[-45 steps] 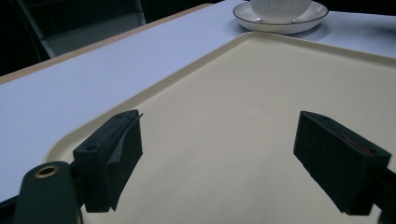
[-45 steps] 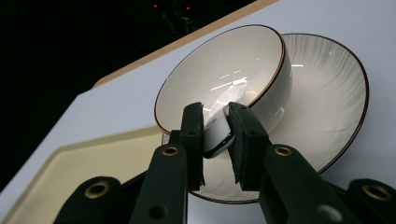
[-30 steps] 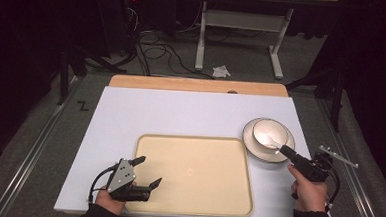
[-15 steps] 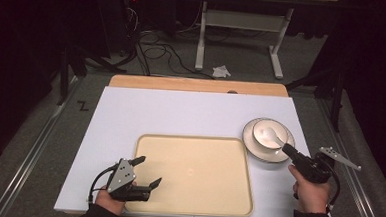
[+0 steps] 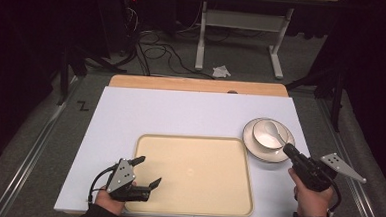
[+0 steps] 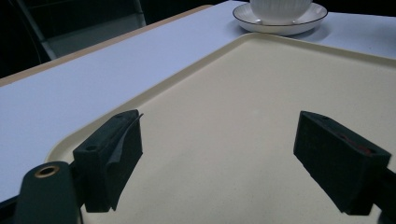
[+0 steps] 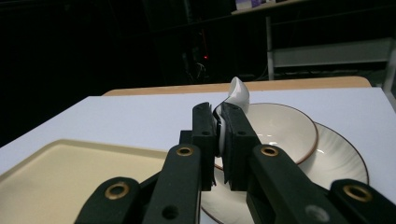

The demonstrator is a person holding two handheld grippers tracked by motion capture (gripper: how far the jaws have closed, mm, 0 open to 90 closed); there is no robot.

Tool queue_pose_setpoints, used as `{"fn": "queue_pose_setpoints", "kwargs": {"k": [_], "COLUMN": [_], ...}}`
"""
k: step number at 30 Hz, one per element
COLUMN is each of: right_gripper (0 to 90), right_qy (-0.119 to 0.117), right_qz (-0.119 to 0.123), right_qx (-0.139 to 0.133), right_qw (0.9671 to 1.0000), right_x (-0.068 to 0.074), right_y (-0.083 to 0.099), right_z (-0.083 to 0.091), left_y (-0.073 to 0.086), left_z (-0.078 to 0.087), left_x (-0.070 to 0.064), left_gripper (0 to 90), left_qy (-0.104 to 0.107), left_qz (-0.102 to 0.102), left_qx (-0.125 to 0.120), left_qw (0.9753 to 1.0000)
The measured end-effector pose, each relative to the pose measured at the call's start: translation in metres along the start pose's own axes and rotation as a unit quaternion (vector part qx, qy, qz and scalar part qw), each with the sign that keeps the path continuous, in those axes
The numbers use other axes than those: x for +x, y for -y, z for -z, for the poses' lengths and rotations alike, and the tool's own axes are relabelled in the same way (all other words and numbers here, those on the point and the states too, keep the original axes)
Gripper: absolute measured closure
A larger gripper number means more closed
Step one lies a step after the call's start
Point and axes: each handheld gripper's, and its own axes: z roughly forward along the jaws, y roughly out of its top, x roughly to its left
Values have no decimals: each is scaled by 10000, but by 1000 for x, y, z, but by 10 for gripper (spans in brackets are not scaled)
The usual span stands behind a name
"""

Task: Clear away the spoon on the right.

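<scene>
1. I found my right gripper [image 5: 292, 155] clamped on the handle of the white ceramic spoon [image 7: 236, 95]; its jaws were pressed together on it, and the spoon's scoop stood above the white ribbed bowl [image 5: 268, 134].
2. My left gripper [image 5: 147, 172] hung over the near left corner of the cream rectangular plastic tray [image 5: 196, 199], its jaws wide apart and holding nothing.
3. In my judgement the step in hand was carrying the spoon clear of the bowl. To do it well I would keep the clamp firm, raise the spoon straight until the scoop cleared the bowl's rim, and keep the handle from twisting between the pads.
4. The bowl sat on a white saucer with a dark rim line [image 5: 253, 149], just beside the tray's far right corner, on the white table top [image 5: 180, 115]. I could see no contents in it apart from the spoon's scoop.
5. The tray held nothing.
</scene>
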Motion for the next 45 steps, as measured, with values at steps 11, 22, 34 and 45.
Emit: {"fn": "queue_pose_setpoints", "kwargs": {"k": [11,22,34,45], "right_gripper": [872,872,872,872], "right_qy": [-477,-810,-1116,-1483], "right_qz": [383,507,676,747], "right_qx": [59,258,435,742], "right_qw": [9981,9951,9905,9833], "right_x": [32,54,74,92], "right_y": [12,23,33,47], "right_z": [-1,-11,-25,-42], "left_y": [0,-1,-1,-1], "left_z": [0,1,0,1], "left_x": [0,0,-1,-1], "left_gripper": [159,159,159,159], "left_qy": [-4,-1,19,29], "left_qz": [0,-13,-43,-55], "left_qx": [-17,-35,-44,-56], "left_qw": [10000,10000,10000,10000]}}
